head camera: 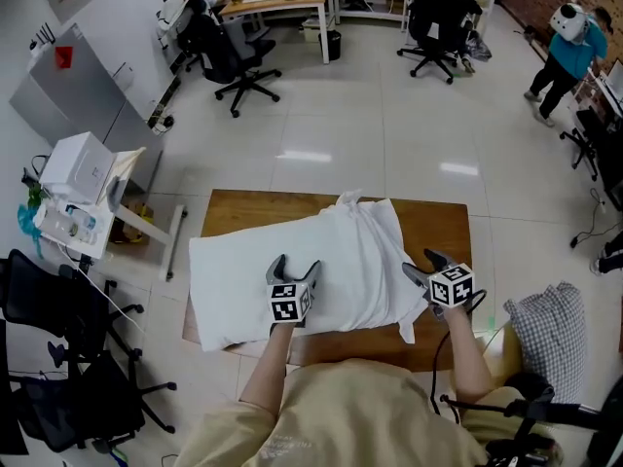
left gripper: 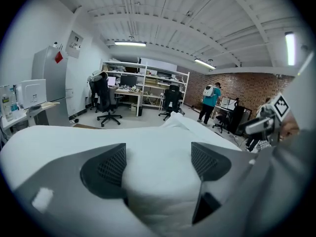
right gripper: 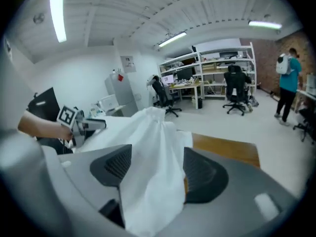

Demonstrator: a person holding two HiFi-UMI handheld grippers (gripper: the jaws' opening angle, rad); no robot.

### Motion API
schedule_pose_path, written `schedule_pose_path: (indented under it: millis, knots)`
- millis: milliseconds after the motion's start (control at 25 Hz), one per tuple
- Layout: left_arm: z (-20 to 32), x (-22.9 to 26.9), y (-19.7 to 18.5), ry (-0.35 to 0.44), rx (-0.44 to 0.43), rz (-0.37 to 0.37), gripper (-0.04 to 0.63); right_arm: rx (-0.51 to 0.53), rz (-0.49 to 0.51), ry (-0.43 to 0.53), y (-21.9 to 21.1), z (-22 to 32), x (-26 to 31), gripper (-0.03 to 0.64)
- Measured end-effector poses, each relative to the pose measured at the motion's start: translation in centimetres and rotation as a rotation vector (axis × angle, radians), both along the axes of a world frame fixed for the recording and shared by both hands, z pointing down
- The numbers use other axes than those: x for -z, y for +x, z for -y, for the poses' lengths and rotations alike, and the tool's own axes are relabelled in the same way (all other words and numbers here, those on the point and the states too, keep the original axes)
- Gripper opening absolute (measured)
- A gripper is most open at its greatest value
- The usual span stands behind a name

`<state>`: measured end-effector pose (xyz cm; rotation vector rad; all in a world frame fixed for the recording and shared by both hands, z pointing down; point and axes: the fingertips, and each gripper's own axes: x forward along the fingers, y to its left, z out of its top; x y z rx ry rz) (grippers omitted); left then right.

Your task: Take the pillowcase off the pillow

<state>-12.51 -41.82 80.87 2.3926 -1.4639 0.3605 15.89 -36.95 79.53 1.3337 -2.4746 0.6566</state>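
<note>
The white pillow (head camera: 263, 261) lies across the brown tabletop (head camera: 443, 224), its left end reaching over the left edge. The white pillowcase (head camera: 375, 236) is creased and bunched over the pillow's right end, peaking near the far edge. At the near edge the left gripper (head camera: 295, 264) stands wide, its pads pressed into the pillow's bulk. Near the right corner the right gripper (head camera: 421, 264) is spread, with loose pillowcase cloth hanging between its jaws.

Head view looks steeply down on the pillow (head camera: 243, 280); both gripper views skim it closely (facing the same shelves (left gripper: 148, 80)).
</note>
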Motion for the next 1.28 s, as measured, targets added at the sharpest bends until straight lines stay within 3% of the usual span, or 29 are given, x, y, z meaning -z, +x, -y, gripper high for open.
schedule_pose_path:
  millis: [120, 240, 320, 440, 480, 520, 560, 640, 720, 840, 960, 1000, 1040, 1120, 1280]
  knots:
    - [-0.2, -0.3, 0.8, -0.004, 0.001, 0.016, 0.411, 0.077, 0.112, -0.042, -4.3, 6.2, 1.2, 0.298]
    - [0.2, -0.4, 2.7, -0.017, 0.005, 0.027, 0.411, 0.113, 0.190, -0.111, -7.8, 12.4, 0.5, 0.203]
    - [0.2, -1.1, 3.9, -0.021, 0.005, 0.042, 0.411, 0.140, 0.214, -0.158, -9.9, 15.8, -2.2, 0.202]
    - [0.1, -2.0, 5.4, -0.016, 0.006, 0.057, 0.411, 0.144, 0.116, -0.236, -10.7, 18.2, -7.3, 0.205]
    - [0.3, -2.3, 5.7, -0.016, 0.008, 0.060, 0.411, 0.140, 0.050, -0.243, -10.2, 18.6, -8.8, 0.145]
    - [0.5, -2.7, 5.9, -0.016, 0.014, 0.065, 0.411, 0.135, -0.006, -0.233, -9.4, 19.0, -10.0, 0.043]
    - [0.7, -3.2, 6.0, -0.016, 0.021, 0.073, 0.411, 0.120, -0.030, -0.220, -8.4, 19.2, -11.0, 0.038]
    - [0.7, -4.1, 6.1, -0.005, 0.030, 0.087, 0.411, 0.055, 0.018, -0.230, -5.7, 19.3, -12.8, 0.030]
    - [0.6, -4.2, 5.8, 0.011, 0.029, 0.084, 0.411, -0.018, 0.069, -0.278, -2.5, 19.0, -14.7, 0.029]
    - [1.3, -3.0, 5.5, 0.039, 0.041, 0.013, 0.403, -0.125, 0.104, -0.368, 1.7, 17.9, -17.6, 0.029]
    - [2.9, -1.7, 4.8, 0.032, 0.051, -0.012, 0.382, -0.179, 0.181, -0.374, 2.1, 17.4, -17.2, 0.036]
    - [3.4, -1.5, 4.5, 0.022, 0.049, -0.008, 0.383, -0.188, 0.207, -0.345, 1.9, 17.4, -16.1, 0.067]
    - [3.8, -1.4, 4.3, 0.011, 0.048, -0.008, 0.383, -0.190, 0.224, -0.306, 1.8, 17.2, -14.4, 0.149]
    - [4.5, -1.1, 3.8, -0.005, 0.048, -0.016, 0.383, -0.144, 0.209, -0.214, 0.9, 15.1, -9.6, 0.281]
    - [4.7, -0.8, 1.9, -0.002, 0.045, -0.018, 0.383, 0.092, 0.094, -0.150, -5.8, 4.1, -1.1, 0.288]
